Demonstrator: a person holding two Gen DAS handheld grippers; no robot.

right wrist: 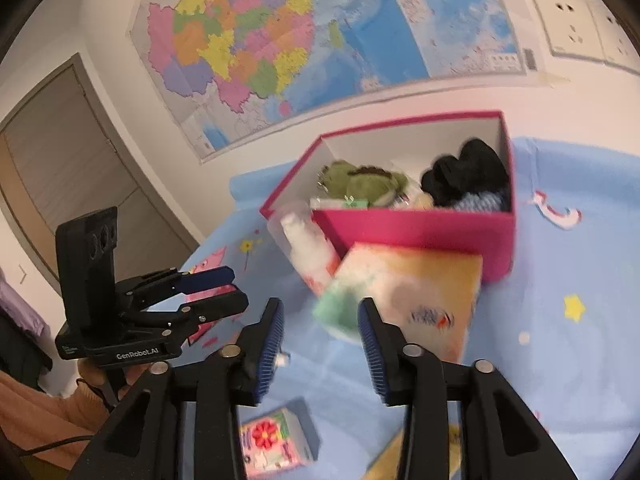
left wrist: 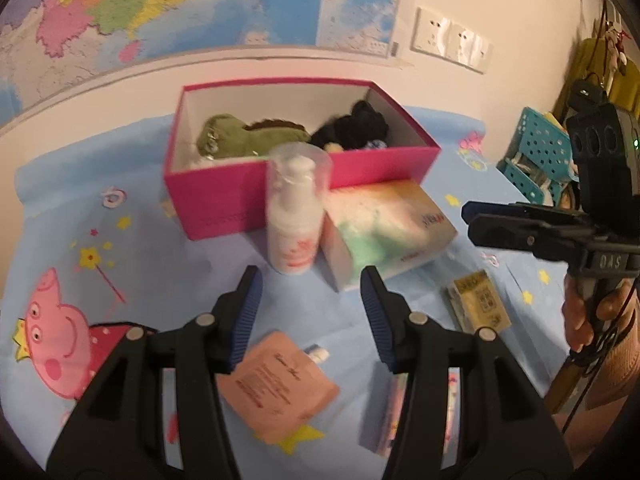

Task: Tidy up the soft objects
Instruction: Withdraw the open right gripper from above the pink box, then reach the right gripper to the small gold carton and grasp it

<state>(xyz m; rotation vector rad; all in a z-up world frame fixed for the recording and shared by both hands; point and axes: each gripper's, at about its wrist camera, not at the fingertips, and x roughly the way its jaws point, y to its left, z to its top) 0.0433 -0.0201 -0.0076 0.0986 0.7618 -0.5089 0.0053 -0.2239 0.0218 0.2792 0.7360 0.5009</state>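
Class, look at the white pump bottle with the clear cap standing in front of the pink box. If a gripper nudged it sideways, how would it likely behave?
The pump bottle stands tall on a narrow base, so it would probably tip rather than slide. Being round, it might then roll across the blue cloth. Its smooth plastic looks slippery for fingers.

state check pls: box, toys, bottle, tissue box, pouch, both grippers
pink box: open, no lid, upright
green plush: inside box, lying
black plush: inside box, beside the green one
pump bottle: upright, clear cap on, in front of box
tissue box: lying flat by the bottle
pink pouch: flat on cloth
left gripper: jaws open, empty
right gripper: jaws open, empty
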